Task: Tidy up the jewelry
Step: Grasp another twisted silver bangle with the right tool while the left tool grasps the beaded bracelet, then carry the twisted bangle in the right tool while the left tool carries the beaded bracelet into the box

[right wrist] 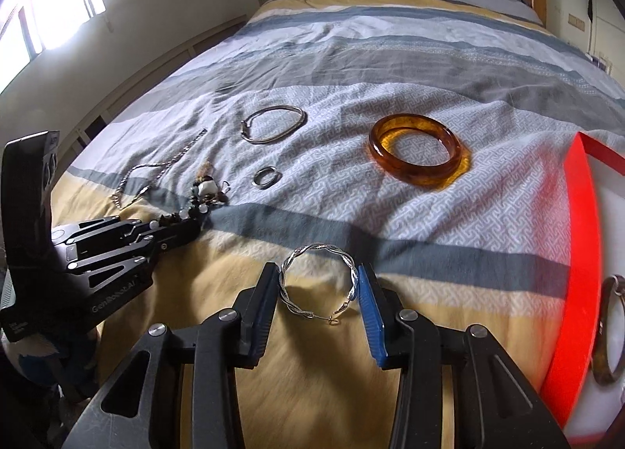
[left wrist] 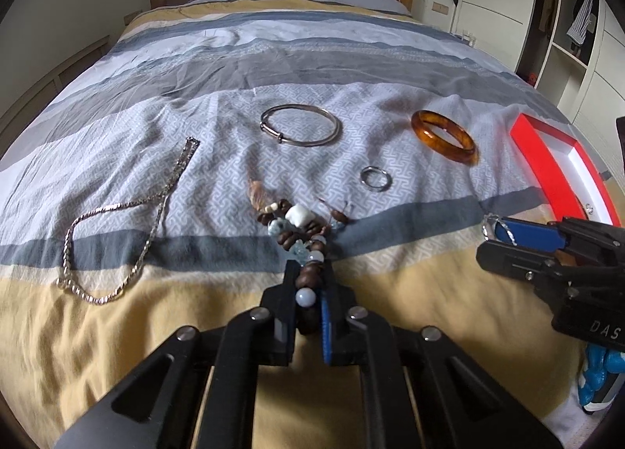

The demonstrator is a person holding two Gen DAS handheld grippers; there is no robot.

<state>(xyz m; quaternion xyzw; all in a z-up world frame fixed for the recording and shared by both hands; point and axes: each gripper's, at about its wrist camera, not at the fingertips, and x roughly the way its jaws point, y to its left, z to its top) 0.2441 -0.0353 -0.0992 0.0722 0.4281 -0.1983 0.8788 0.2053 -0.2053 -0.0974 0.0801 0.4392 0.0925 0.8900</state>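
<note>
While the left claw (left wrist: 308, 292) clamps blurred beads (left wrist: 300, 230), the right claw (right wrist: 318, 292) pinches a twisted hoop (right wrist: 317, 281).

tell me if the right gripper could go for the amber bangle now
Probably not yet: the right gripper already holds the twisted silver hoop between its jaws. The path to the amber bangle over the bedspread looks free.

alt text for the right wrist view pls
The right gripper holds a twisted silver hoop between its fingers above a striped bedspread. Beyond lie an amber bangle, a silver bangle and a small ring; a red box sits at right.
</note>
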